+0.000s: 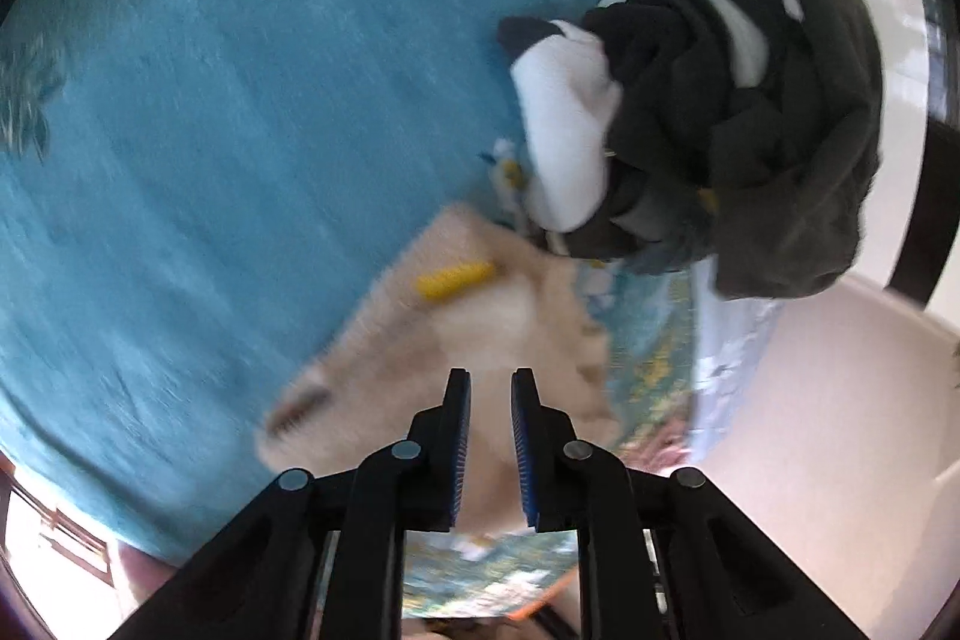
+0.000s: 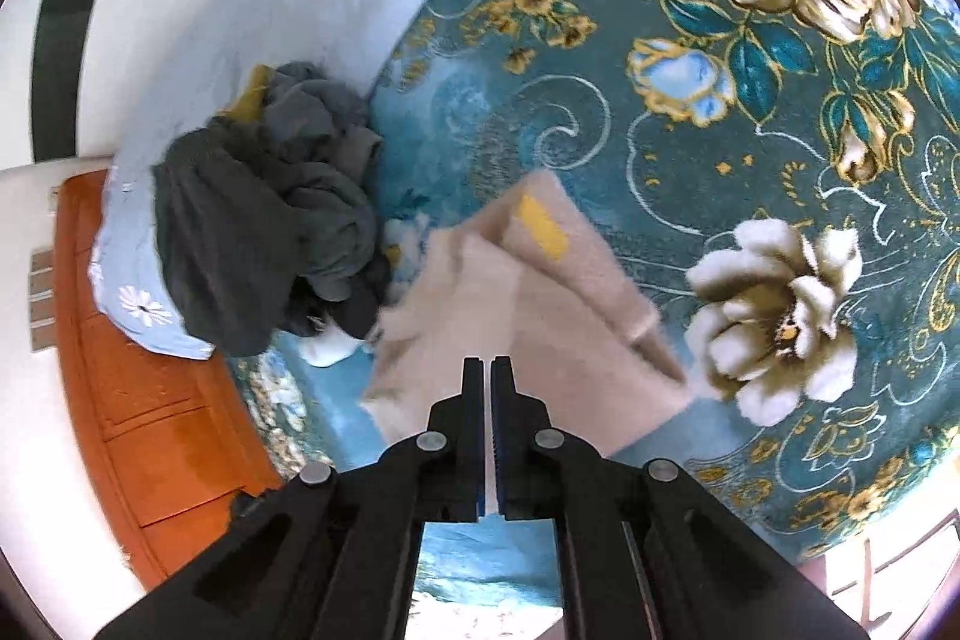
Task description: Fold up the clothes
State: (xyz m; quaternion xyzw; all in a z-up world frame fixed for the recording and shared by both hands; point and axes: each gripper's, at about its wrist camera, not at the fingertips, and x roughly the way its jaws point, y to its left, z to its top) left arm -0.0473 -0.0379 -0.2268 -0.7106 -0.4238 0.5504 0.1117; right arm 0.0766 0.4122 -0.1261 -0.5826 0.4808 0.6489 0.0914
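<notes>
The beige garment lies partly folded on the bed, soft and limp; grip an edge. Left hand-held gripper slightly open, empty; right hand-held gripper nearly closed, seemingly empty.

I see a beige fleece garment with a yellow patch, partly folded, at frame centre; a crumpled pile of dark clothes (one white piece showing) sits at its left.
</notes>
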